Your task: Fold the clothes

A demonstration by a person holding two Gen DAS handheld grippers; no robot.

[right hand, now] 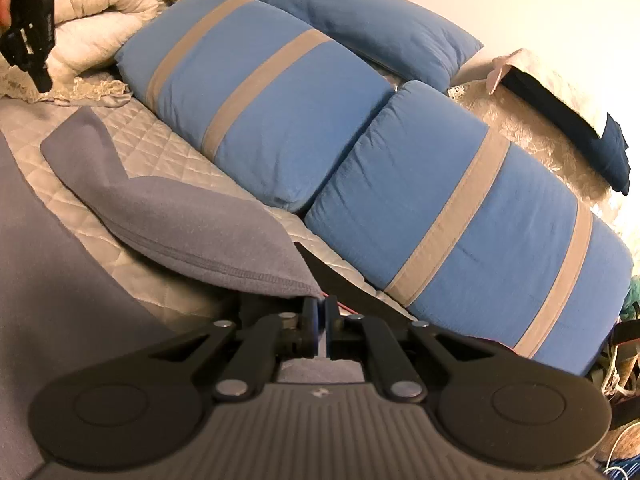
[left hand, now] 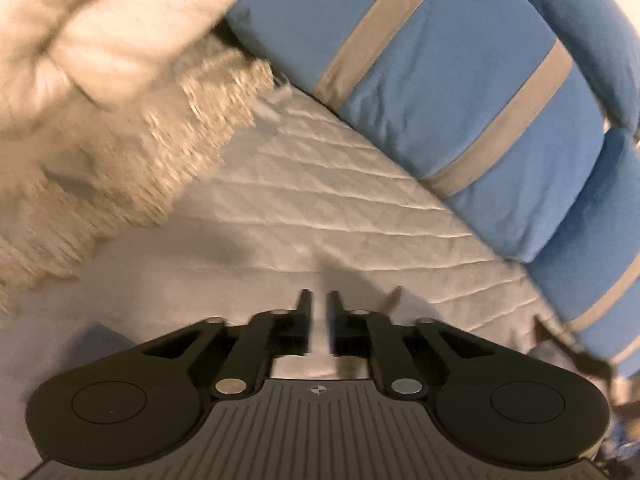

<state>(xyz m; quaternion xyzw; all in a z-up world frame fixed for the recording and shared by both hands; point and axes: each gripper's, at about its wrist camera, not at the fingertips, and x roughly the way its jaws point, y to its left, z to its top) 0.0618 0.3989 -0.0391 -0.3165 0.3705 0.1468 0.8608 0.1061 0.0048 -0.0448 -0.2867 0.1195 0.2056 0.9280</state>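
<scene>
Pinching a hemmed corner of the grey-blue garment [right hand: 180,216] in my right tool [right hand: 319,320], jaws clamped tight on the fabric, I hold it lifted just above the quilted bed [right hand: 160,148] beside the blue striped pillows [right hand: 260,120]. My left tool [left hand: 319,308] hangs empty, jaws narrowly apart over bare quilt. Folding looks barely begun: the cloth is rumpled, no finished fold showing.

A bedroom in a home is shown. A bed is seen, covered by a quilted white mattress pad [right hand: 168,148], with blue pillows [right hand: 272,120] banded in grey lined up along its far edge. A rolled white duvet [right hand: 96,20] and a fringed cream throw [left hand: 132,152] are piled toward the bed's far left corner.
</scene>
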